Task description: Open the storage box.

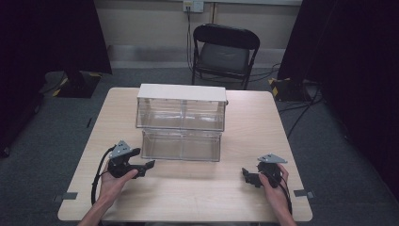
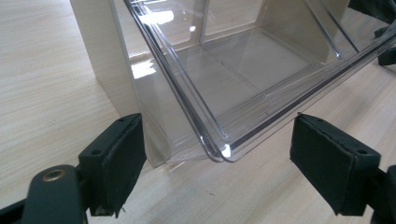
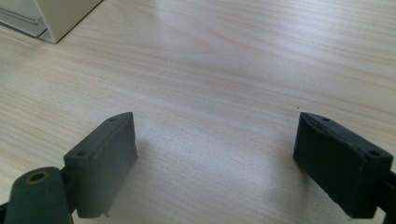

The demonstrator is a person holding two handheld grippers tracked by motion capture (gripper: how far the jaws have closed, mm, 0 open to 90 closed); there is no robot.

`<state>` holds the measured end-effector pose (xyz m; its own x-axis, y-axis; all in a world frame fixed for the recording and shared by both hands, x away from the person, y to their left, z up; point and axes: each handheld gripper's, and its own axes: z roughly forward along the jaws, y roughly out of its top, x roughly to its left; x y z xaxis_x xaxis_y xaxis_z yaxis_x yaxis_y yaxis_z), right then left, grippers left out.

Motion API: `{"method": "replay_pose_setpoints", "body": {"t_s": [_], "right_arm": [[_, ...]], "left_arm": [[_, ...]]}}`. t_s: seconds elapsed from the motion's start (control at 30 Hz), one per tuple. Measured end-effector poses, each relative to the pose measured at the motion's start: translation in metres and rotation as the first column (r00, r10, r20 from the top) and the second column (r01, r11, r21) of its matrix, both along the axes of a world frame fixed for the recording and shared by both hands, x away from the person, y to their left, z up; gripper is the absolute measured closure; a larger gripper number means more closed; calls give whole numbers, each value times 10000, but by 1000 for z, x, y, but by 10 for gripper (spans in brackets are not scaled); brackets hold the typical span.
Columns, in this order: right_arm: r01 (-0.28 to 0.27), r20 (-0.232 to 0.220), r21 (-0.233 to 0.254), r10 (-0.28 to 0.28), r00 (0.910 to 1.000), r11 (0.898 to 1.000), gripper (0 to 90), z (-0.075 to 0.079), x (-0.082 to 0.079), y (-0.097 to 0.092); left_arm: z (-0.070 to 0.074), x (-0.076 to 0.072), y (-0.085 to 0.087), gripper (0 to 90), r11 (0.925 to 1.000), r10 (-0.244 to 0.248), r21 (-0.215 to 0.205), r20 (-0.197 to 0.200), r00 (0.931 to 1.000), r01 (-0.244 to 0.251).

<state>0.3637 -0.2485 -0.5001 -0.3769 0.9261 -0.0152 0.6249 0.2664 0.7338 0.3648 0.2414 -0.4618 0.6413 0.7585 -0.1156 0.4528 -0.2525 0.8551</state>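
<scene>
A white cabinet point(image 1: 181, 92) with clear plastic drawers stands at the middle of the wooden table point(image 1: 254, 136). Its lower drawer point(image 1: 181, 145) is pulled out toward me and looks empty. My left gripper point(image 1: 147, 167) rests on the table at the drawer's front left corner, open, with nothing between its jaws. In the left gripper view that gripper point(image 2: 219, 163) frames the clear drawer corner point(image 2: 219, 151) and the cabinet's white side wall point(image 2: 100, 51). My right gripper point(image 1: 245, 174) lies open on the table to the right, apart from the drawer; in its own view the gripper point(image 3: 217, 161) spans bare wood.
A black folding chair point(image 1: 225, 52) stands beyond the table's far edge. Cables run across the grey floor at the right point(image 1: 301, 113). Dark curtains hang at both sides. The cabinet's corner point(image 3: 60, 18) shows at the top left of the right gripper view.
</scene>
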Motion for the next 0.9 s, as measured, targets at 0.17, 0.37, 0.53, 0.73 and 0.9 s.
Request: {"method": "replay_pose_setpoints", "body": {"t_s": [0.17, 0.37, 0.53, 0.73, 0.9], "right_arm": [[0, 0, 2, 0, 10000, 10000, 125, 0, 0, 0], [0, 1, 3, 0, 10000, 10000, 125, 0, 0, 0], [0, 0, 1, 0, 10000, 10000, 125, 0, 0, 0], [0, 0, 0, 0, 10000, 10000, 125, 0, 0, 0], [16, 4, 2, -16, 10000, 10000, 125, 0, 0, 0]], "left_arm": [[0, 0, 0, 176, 10000, -16, -36, 6, 10000, 16], [0, 0, 0, 172, 10000, 13, -96, 25, 10000, -12], [1, 0, 1, 172, 9996, 104, -245, 67, 9999, -103], [1, 0, 2, 172, 9997, 95, -220, 49, 9999, -94], [1, 1, 1, 171, 9997, 40, -254, 43, 10000, -39]]}}
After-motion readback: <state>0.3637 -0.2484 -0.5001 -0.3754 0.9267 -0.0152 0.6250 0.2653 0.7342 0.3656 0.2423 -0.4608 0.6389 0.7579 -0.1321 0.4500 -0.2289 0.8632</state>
